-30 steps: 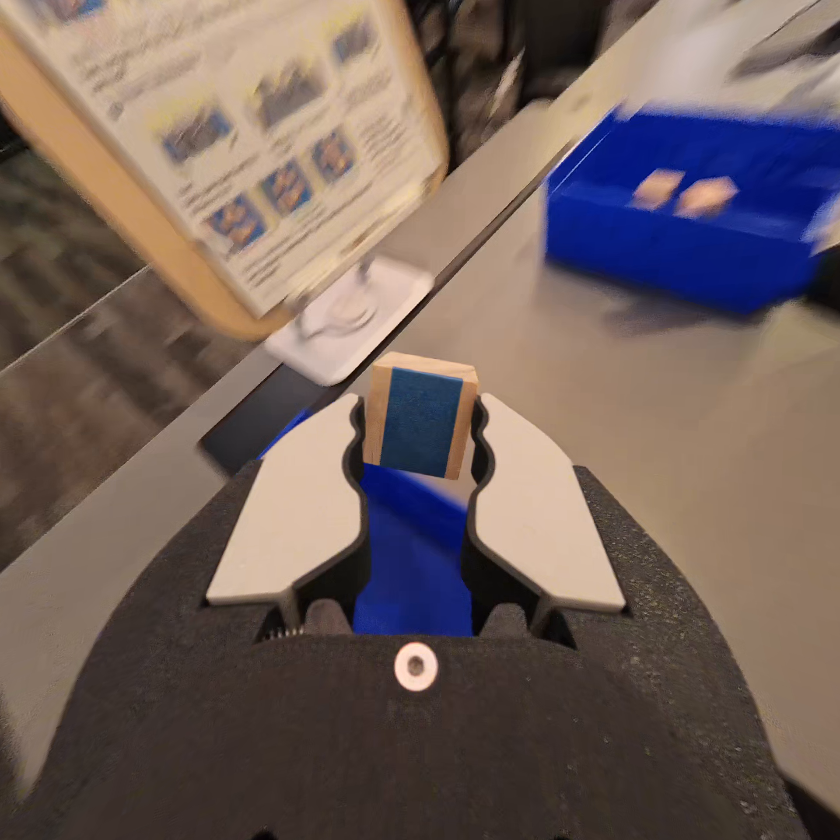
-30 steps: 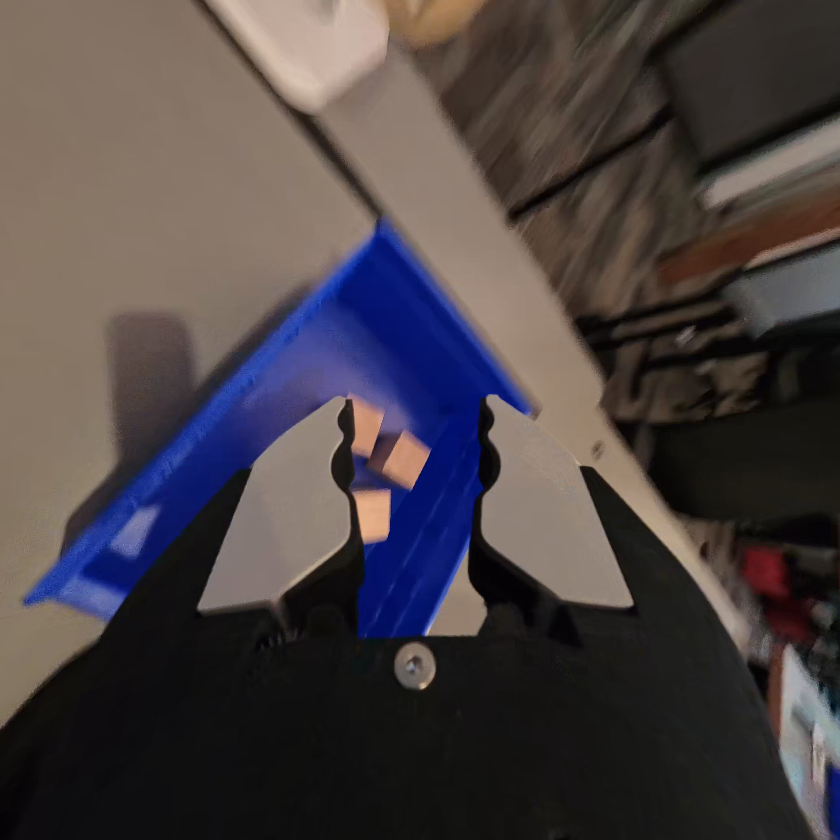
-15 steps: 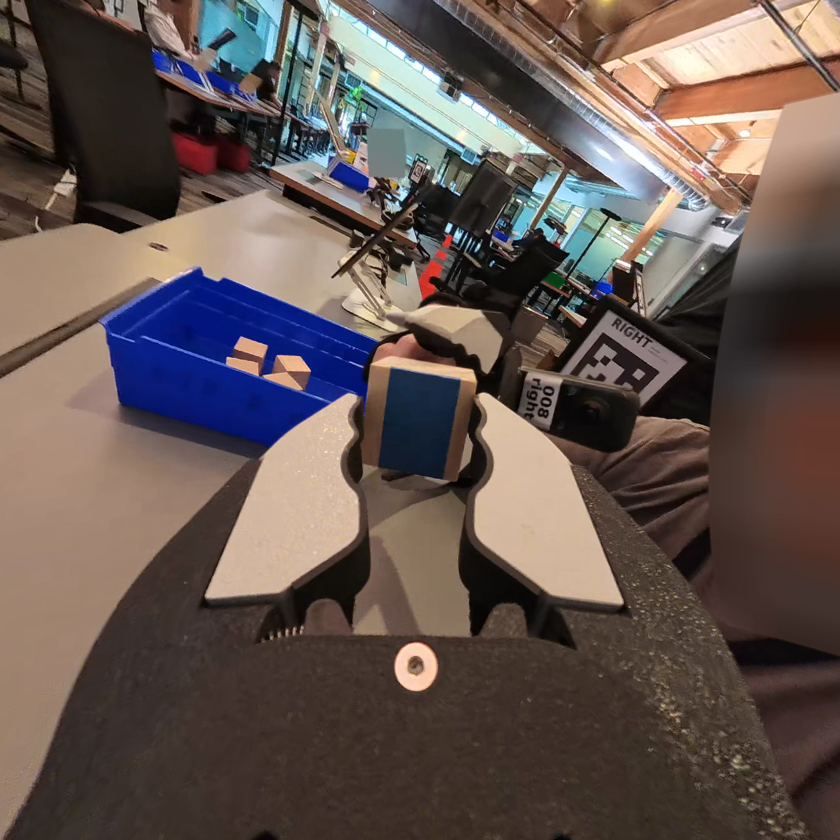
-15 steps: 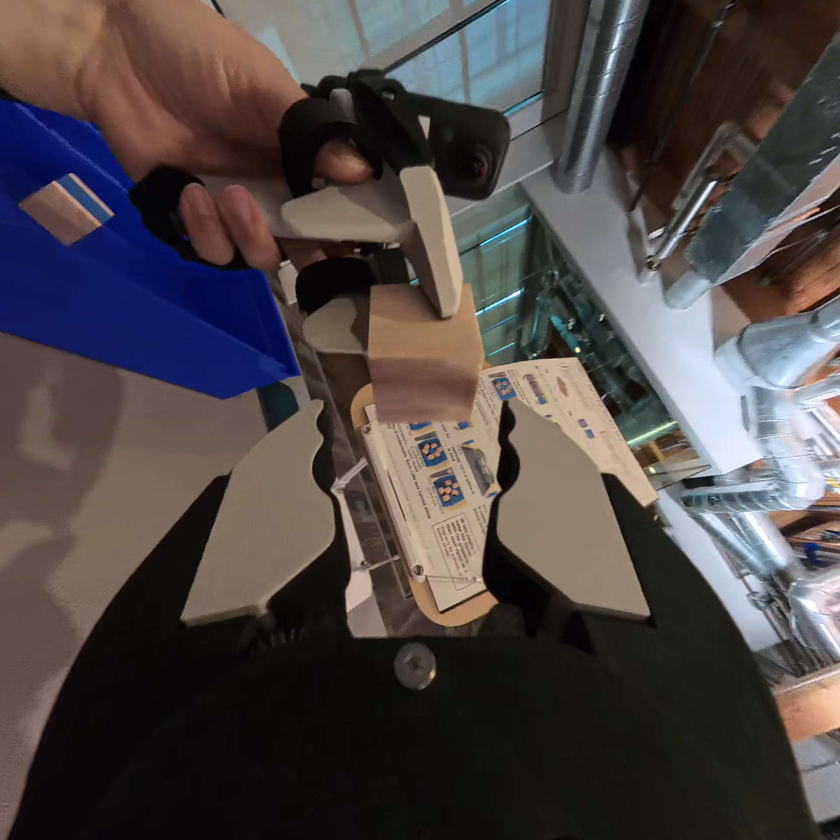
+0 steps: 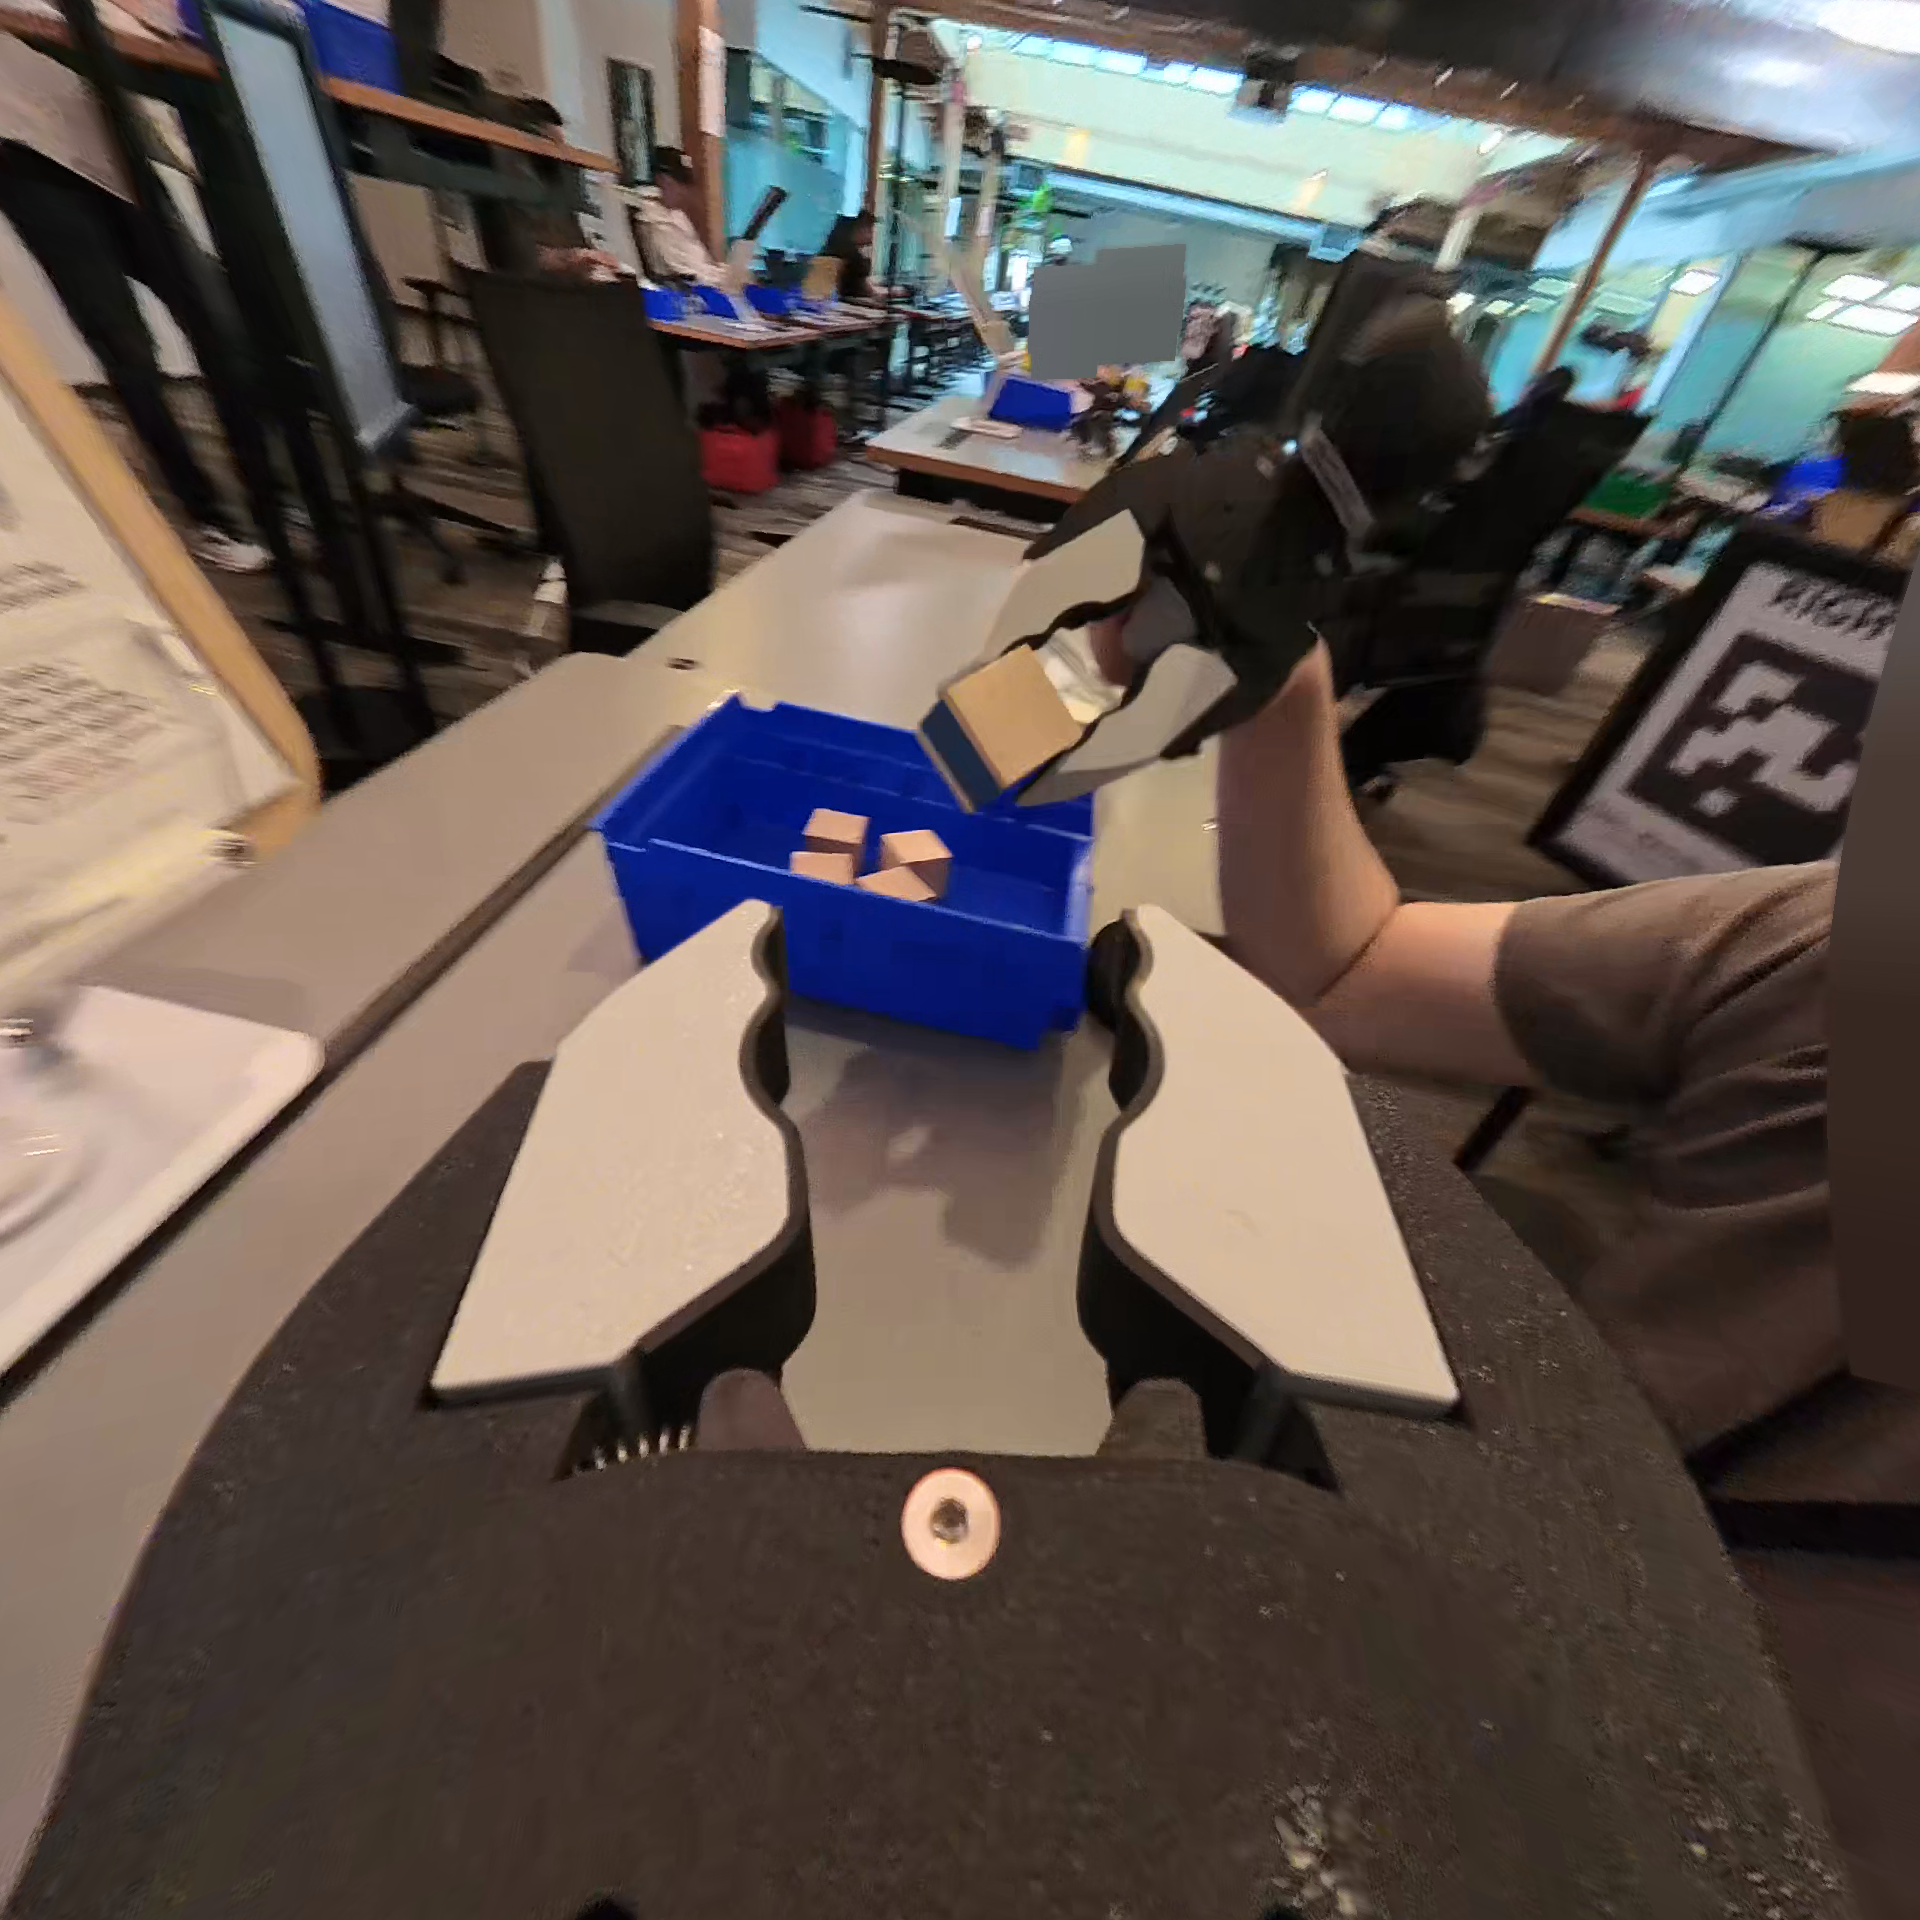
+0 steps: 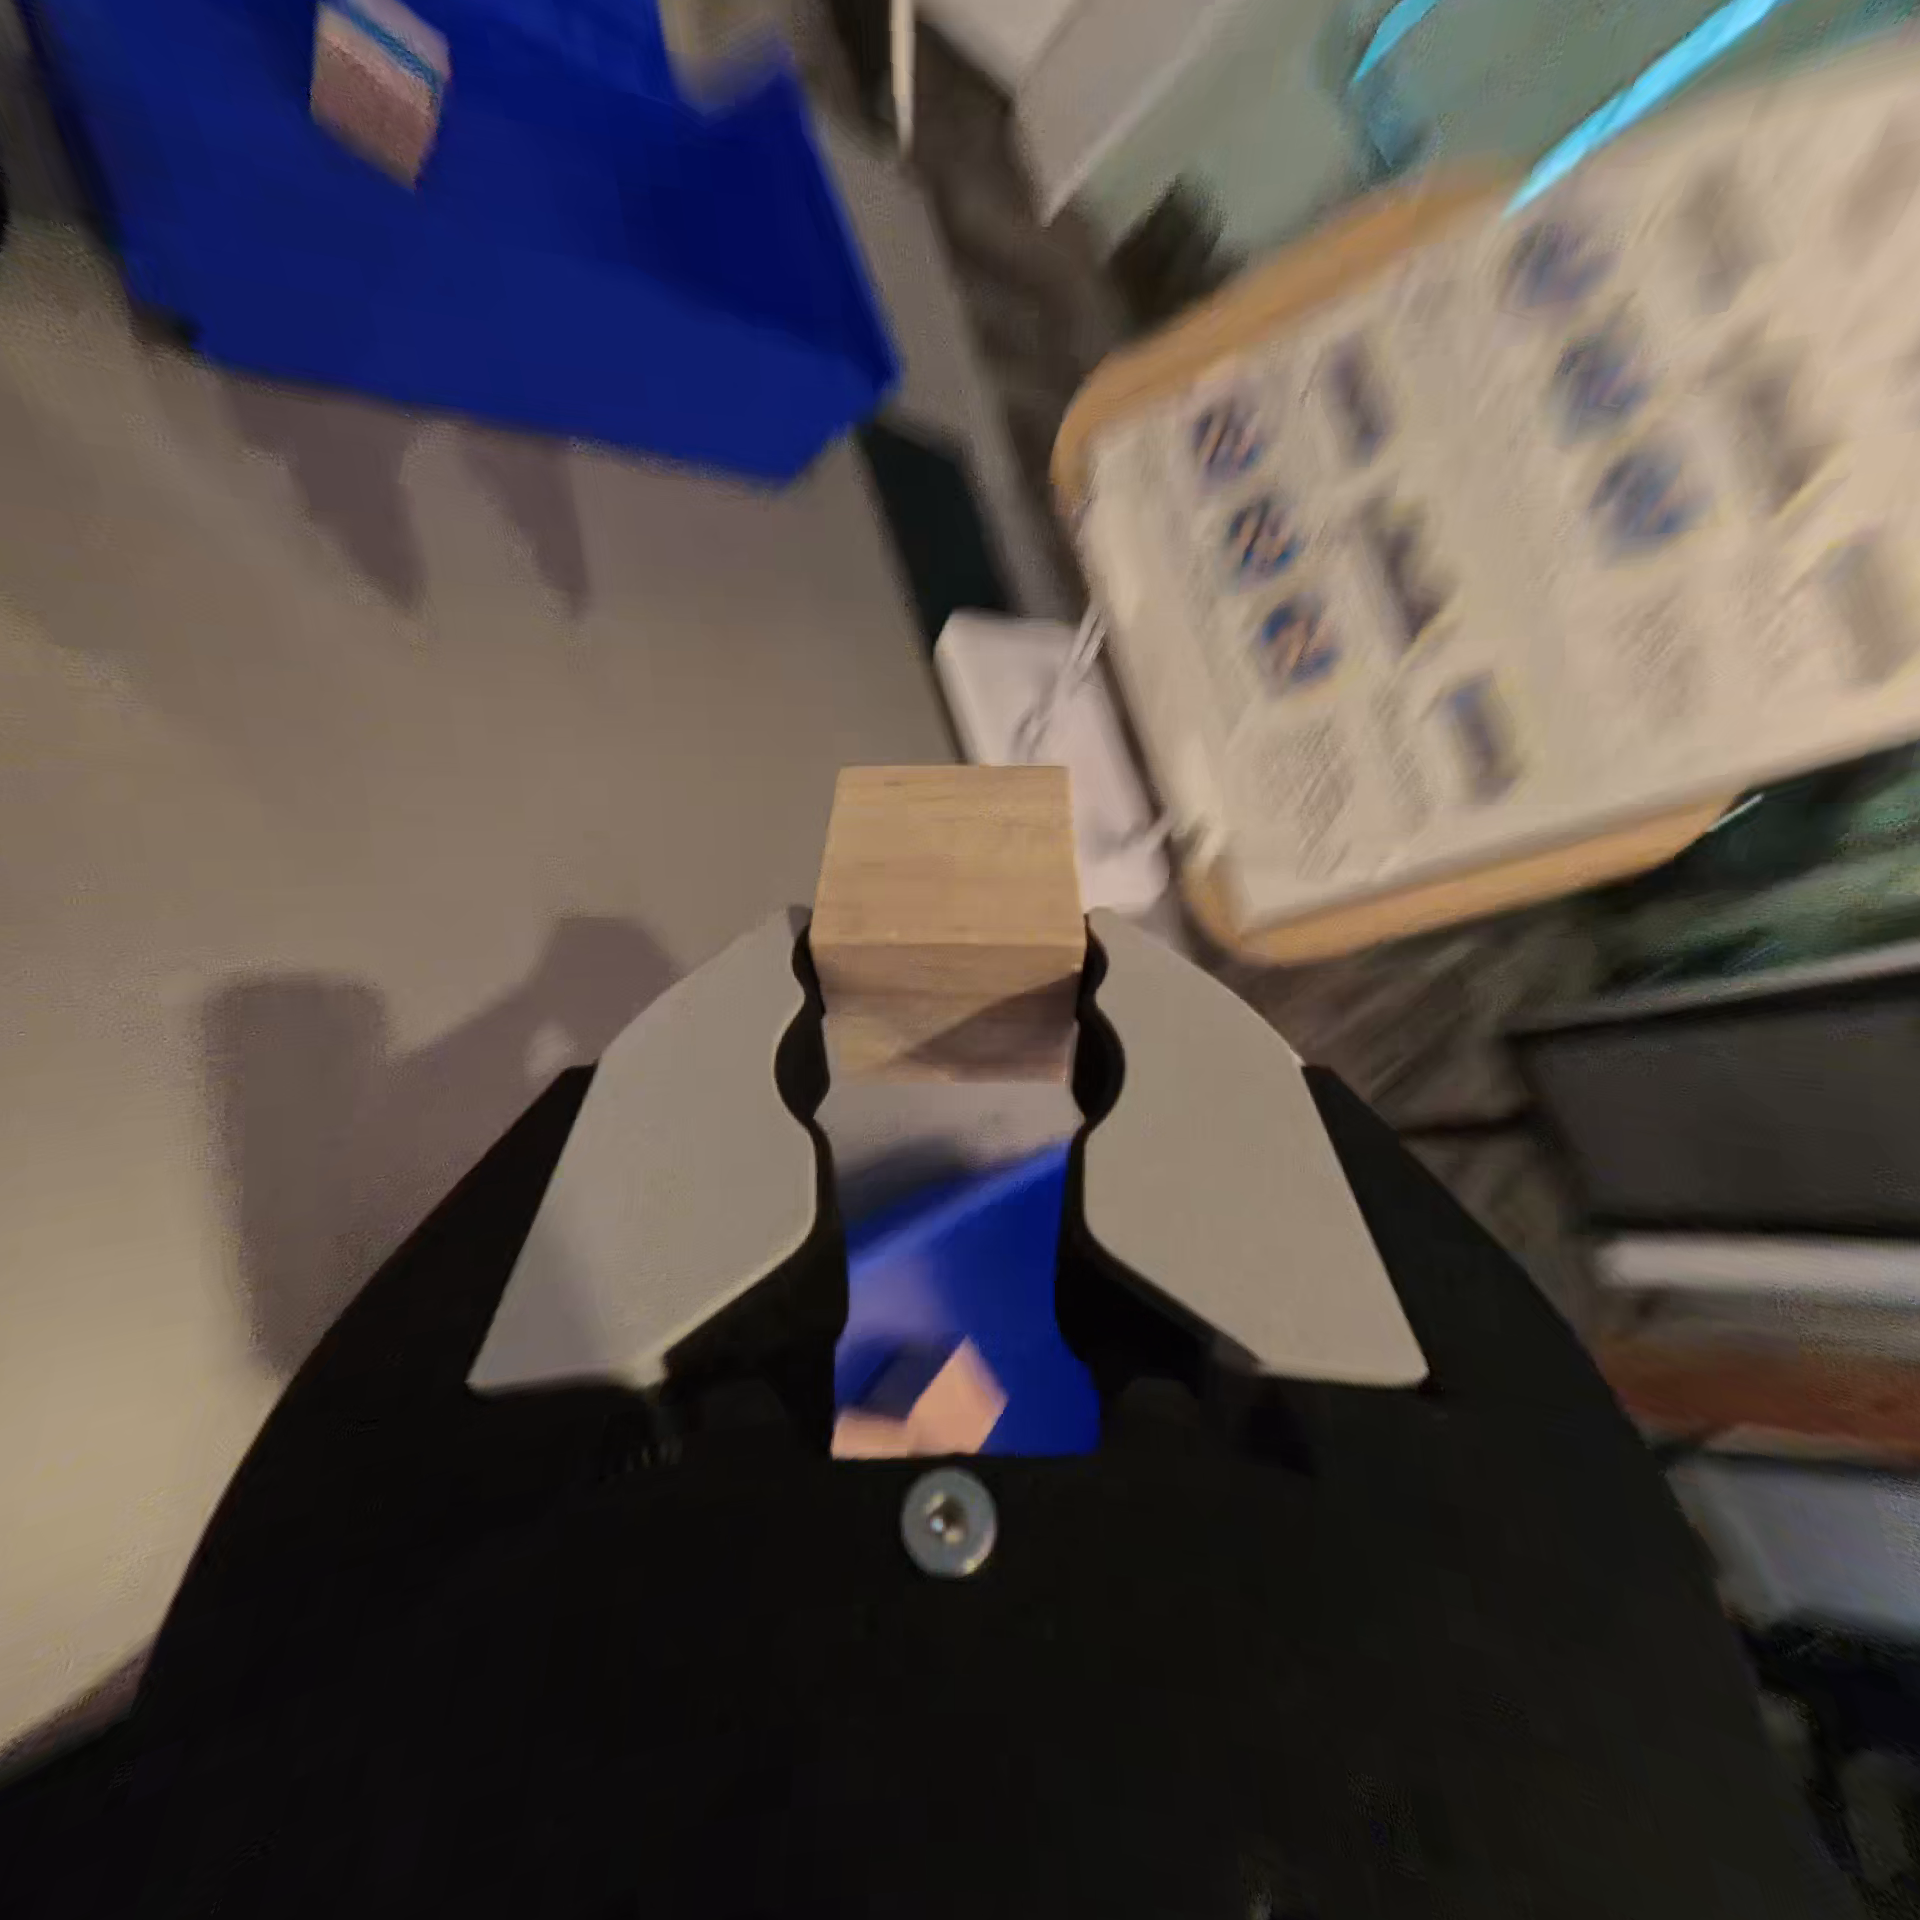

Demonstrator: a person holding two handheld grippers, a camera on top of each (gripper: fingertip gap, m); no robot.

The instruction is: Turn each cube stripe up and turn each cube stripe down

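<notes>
My right gripper is shut on a wooden cube; both pads press its sides. In the left wrist view that gripper holds the cube tilted in the air above the far rim of a blue bin, the cube's blue stripe facing down and left. My left gripper is open and empty, low over the grey table in front of the bin. Three plain-looking wooden cubes lie in the bin. In the right wrist view a second blue bin holds a striped cube.
A tilted instruction board on a white base stands at the table's left. A person's forearm reaches in from the right. A framed marker board stands at far right. Chairs and other desks fill the background.
The striped cube passed from my left gripper to my right. My left pads opened and drew back; my right pads closed on the cube and carried it over the bin.
</notes>
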